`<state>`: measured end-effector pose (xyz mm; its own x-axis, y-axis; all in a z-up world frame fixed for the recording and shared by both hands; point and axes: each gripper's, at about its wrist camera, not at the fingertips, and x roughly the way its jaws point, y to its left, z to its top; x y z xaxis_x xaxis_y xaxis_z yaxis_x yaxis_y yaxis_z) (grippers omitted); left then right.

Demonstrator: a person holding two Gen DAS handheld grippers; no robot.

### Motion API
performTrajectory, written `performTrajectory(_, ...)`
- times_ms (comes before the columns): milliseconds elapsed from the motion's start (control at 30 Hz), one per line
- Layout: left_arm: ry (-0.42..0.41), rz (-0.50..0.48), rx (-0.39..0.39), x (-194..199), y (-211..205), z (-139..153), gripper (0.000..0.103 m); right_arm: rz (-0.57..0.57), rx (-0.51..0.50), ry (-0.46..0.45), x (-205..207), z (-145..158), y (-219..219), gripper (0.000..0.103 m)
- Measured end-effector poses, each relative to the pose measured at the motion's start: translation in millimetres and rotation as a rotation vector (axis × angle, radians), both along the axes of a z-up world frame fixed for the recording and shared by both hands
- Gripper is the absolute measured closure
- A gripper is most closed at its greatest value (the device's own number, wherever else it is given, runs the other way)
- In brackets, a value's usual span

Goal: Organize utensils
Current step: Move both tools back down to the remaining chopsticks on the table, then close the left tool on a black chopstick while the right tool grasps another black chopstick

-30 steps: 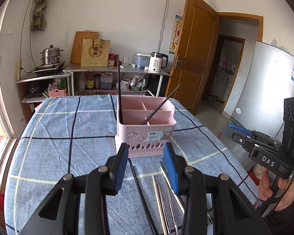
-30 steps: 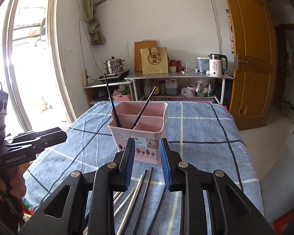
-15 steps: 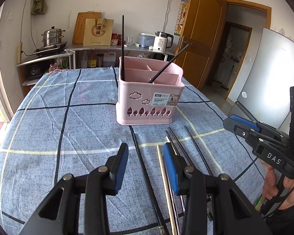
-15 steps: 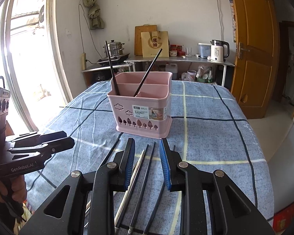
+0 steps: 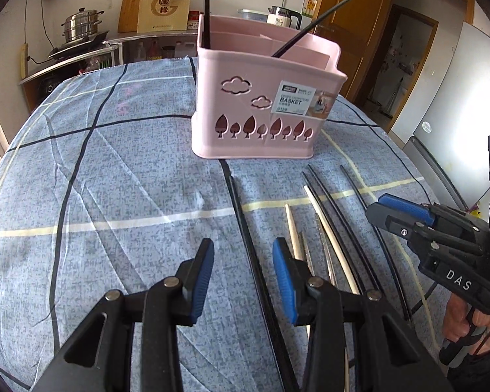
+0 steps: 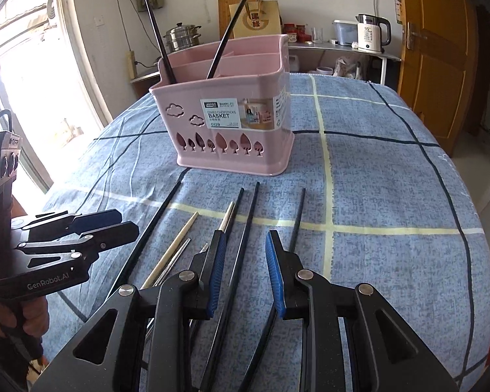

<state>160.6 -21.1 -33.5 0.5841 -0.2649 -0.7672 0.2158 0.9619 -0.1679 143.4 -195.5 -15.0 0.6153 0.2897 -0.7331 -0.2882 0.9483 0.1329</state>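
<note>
**Both jaws hovering over the loose chopsticks**

I am holding my left gripper (image 5: 243, 277) over the desk (image 5: 114, 196), jaws spread and gripping nothing, a black chopstick (image 5: 245, 228) lying on the cloth between them. My right gripper (image 6: 245, 268) is hanging with jaws spread and empty too, above another black chopstick (image 6: 248, 228). Pale and metal chopsticks (image 6: 176, 245) are lying just beside. Beyond them the pink basket (image 6: 232, 114) is standing upright, two black chopsticks (image 6: 228, 29) leaning out of its compartments.
</note>
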Motion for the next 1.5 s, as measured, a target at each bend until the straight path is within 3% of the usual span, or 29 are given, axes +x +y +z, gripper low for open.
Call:
performTrajectory(500, 0.034, 0.005, 0.078, 31, -18, -11, 0.071, -0.001, -0.058, 0.082, 41, -23, 14, 0.086)
performTrajectory(800, 0.006, 0.015, 0.157, 36, -27, -11, 0.083, 0.000, -0.090, 0.080, 49, -25, 20, 0.096)
performTrajectory(967, 0.017, 0.029, 0.136, 37, -21, -11, 0.095, 0.008, -0.072, 0.079, 46, -22, 19, 0.097)
performTrajectory(1267, 0.019, 0.009, 0.107, 32, -22, -4, 0.096, 0.024, -0.049, 0.037, 34, -3, 20, 0.097)
performTrajectory(1500, -0.026, -0.003, 0.067, 21, -16, 22, 0.097, 0.026, -0.009, -0.014, 25, 21, 15, 0.097)
